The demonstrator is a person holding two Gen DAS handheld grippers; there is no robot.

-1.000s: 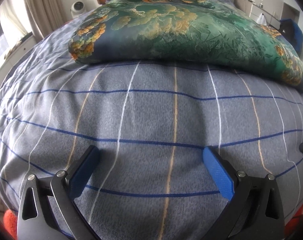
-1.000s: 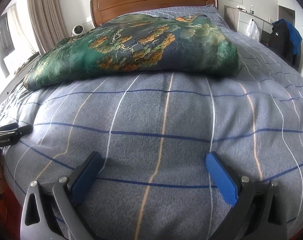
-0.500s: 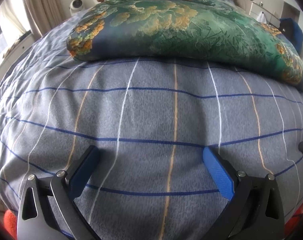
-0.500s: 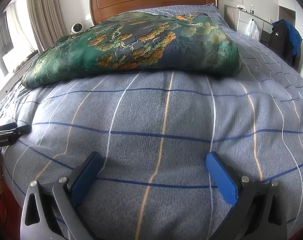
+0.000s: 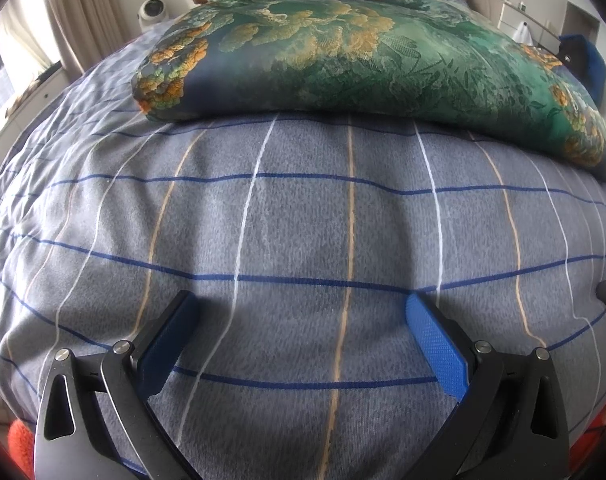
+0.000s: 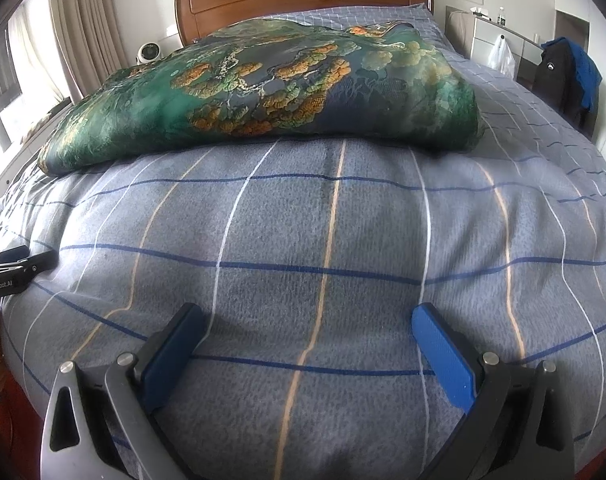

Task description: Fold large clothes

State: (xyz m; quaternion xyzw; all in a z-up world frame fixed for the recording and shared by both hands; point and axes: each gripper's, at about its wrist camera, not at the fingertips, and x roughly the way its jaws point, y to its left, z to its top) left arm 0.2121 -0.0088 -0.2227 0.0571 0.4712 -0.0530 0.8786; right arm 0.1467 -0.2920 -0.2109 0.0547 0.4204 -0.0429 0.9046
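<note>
A bed (image 5: pixel 303 240) covered in grey cloth lined with blue, white and tan stripes is being viewed from its foot, with a wooden headboard (image 6: pixel 303 0) being seen at the far end. A large green cloth (image 5: pixel 363 52) printed with orange flowers is lying bunched across the middle of the bed, well apart from both tools. The left tongs (image 5: pixel 303 320) are being held low over the striped cover, spread wide with nothing between the blue pads (image 5: pixel 435 344). The right tongs (image 6: pixel 307 328) are likewise being held spread and empty above the cover. A dark jacket (image 6: pixel 559 76) is being seen hanging at the right wall, and a small white fan (image 6: pixel 148 52) is standing beside the headboard.
</note>
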